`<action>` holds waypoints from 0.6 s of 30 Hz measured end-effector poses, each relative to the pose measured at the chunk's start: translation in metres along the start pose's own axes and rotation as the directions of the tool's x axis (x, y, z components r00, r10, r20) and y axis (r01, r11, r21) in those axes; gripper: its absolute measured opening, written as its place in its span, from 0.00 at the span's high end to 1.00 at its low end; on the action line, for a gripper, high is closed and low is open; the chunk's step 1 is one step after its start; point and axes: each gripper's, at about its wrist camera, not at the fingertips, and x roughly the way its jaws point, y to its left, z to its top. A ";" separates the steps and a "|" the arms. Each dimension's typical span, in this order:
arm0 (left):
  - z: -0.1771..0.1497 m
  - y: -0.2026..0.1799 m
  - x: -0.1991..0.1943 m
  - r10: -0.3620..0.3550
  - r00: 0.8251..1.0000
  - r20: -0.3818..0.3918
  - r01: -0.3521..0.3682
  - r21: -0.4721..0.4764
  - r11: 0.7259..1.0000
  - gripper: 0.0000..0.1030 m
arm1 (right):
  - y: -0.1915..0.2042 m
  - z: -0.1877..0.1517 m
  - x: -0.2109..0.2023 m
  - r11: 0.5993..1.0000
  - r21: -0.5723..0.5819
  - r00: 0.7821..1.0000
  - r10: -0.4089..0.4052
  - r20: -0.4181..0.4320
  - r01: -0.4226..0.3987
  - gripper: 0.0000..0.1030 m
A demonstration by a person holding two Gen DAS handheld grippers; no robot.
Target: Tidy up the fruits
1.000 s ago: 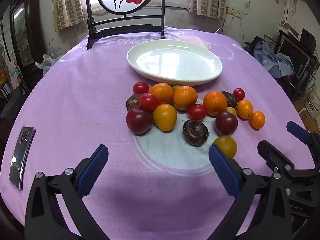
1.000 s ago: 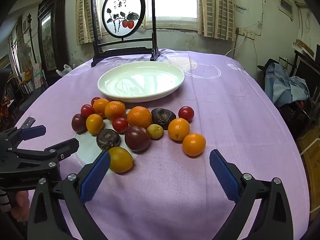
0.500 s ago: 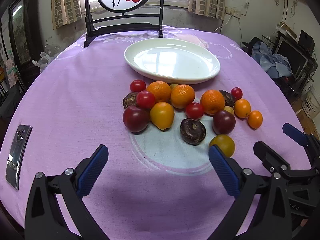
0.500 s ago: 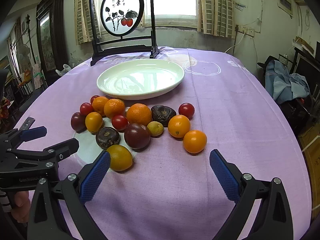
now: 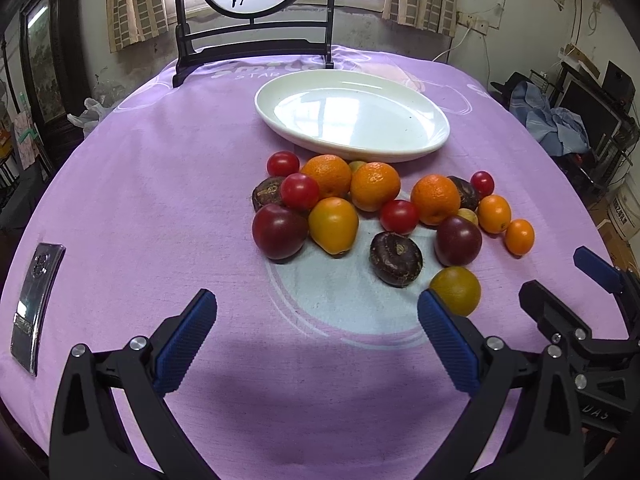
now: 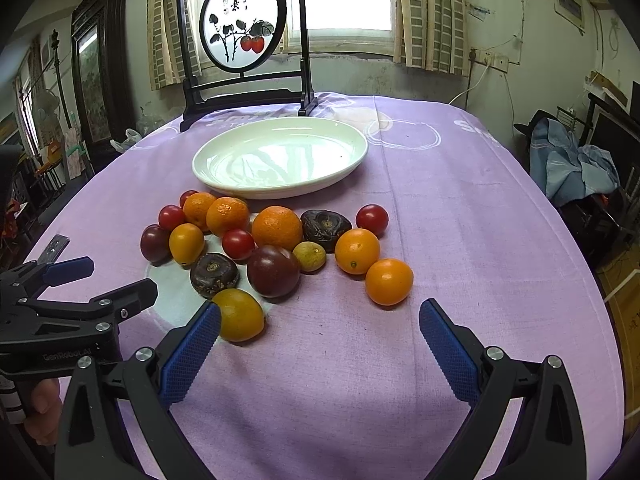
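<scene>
A loose cluster of fruits lies on the purple tablecloth (image 5: 160, 184) just in front of the white oval plate (image 6: 224, 184), which holds nothing: three mandarins, among them the central mandarin (image 6: 277, 227), several cherry tomatoes, two dark purple tomatoes, dark wrinkled fruits, small orange tomatoes and, farthest from the plate, a yellow-green tomato (image 6: 239, 315). Most fruits are near-round and show no clear heading; the yellow tomato (image 5: 333, 225) is egg-shaped, its long axis running roughly toward and away from the plate with the narrower end away from it. The plate's long axis runs across both views. The left gripper (image 5: 316, 332) and right gripper (image 6: 320, 340) hover on the side of the cluster away from the plate, both with jaws spread wide and holding nothing; the right gripper's left pad (image 6: 188, 356) sits just beside the yellow-green tomato. Likely risks: round fruits packed in contact may roll across the cloth if a finger nudges a neighbour; soft tomatoes may bruise or split under a hard squeeze; the two grippers, close together, may collide if both reach inward. A phone (image 5: 36, 304) lies well apart, far to the plate's left.
</scene>
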 end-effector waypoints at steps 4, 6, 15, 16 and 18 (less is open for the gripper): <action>0.000 0.000 0.001 0.008 1.000 0.004 -0.008 0.002 1.000 0.04 | -0.001 0.000 0.001 1.000 0.003 1.000 0.001 -0.002 -0.001 0.03; 0.001 0.000 0.001 0.007 1.000 0.003 -0.007 0.002 1.000 0.04 | -0.001 0.000 0.001 1.000 0.003 1.000 0.002 -0.001 -0.002 0.03; -0.001 0.000 0.002 0.010 1.000 -0.003 -0.010 -0.003 1.000 0.04 | -0.001 0.000 0.001 1.000 0.003 1.000 0.002 -0.002 -0.002 0.03; -0.001 0.000 0.002 0.010 1.000 -0.002 -0.010 -0.003 1.000 0.04 | -0.001 0.000 0.001 1.000 0.003 1.000 0.002 -0.002 -0.002 0.03; -0.001 0.000 0.002 0.011 1.000 -0.002 -0.011 -0.001 1.000 0.04 | -0.001 0.000 0.001 1.000 0.004 1.000 0.001 -0.003 -0.001 0.03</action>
